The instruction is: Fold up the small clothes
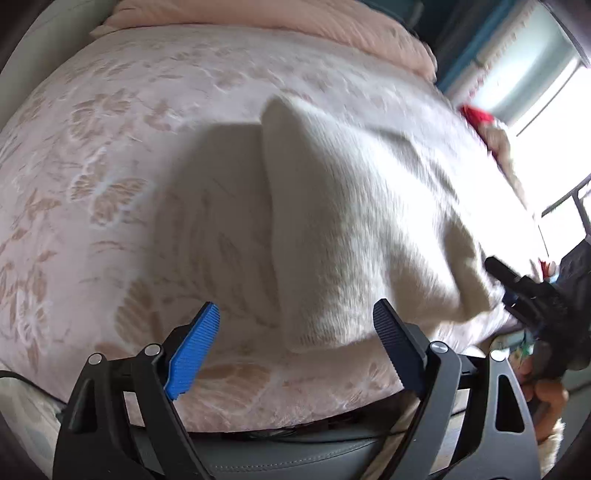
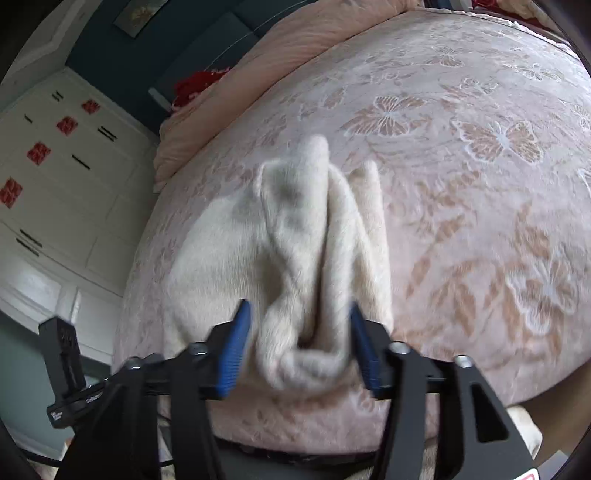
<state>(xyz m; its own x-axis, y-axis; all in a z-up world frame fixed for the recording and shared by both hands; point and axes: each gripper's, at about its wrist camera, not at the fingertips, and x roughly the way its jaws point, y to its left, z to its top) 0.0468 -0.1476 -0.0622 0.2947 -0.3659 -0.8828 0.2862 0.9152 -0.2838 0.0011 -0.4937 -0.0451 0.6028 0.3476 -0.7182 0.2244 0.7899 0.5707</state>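
While the left tongs [image 1: 295, 332] are hanging wide apart over the near edge of the bed [image 1: 110, 147], nothing is lying between their pads: the blue pad [image 1: 192, 354] and the dark pad [image 1: 397, 339] are both clear of the cloth. Just beyond them in the left wrist view, a cream fleecy garment [image 1: 351, 221] is resting on the pink butterfly-patterned bedspread, one rounded fold of it standing up and throwing a shadow to the left. At the right edge, the right tongs [image 1: 517, 288] are showing as a dark blurred shape touching the garment's lower right corner, with a hand [image 1: 546, 395] under them. A pale pink quilt [image 1: 295, 26] is lying along the far side of the bed, and something red [image 1: 476, 114] is sitting near the bright window.

Seen from the right wrist view, the right tongs [image 2: 299, 343] are standing partly open with a bunched roll of the cream garment [image 2: 295, 240] lying between the blue pads; the blur is making it impossible to tell whether the pads are pressing on it. From there the garment is stretching away across the bed [image 2: 480, 184] in long ridges. To the left, white cupboards [image 2: 55, 184] with red decorations are lining the wall, and part of the left tongs [image 2: 66, 362] is showing low at the left.
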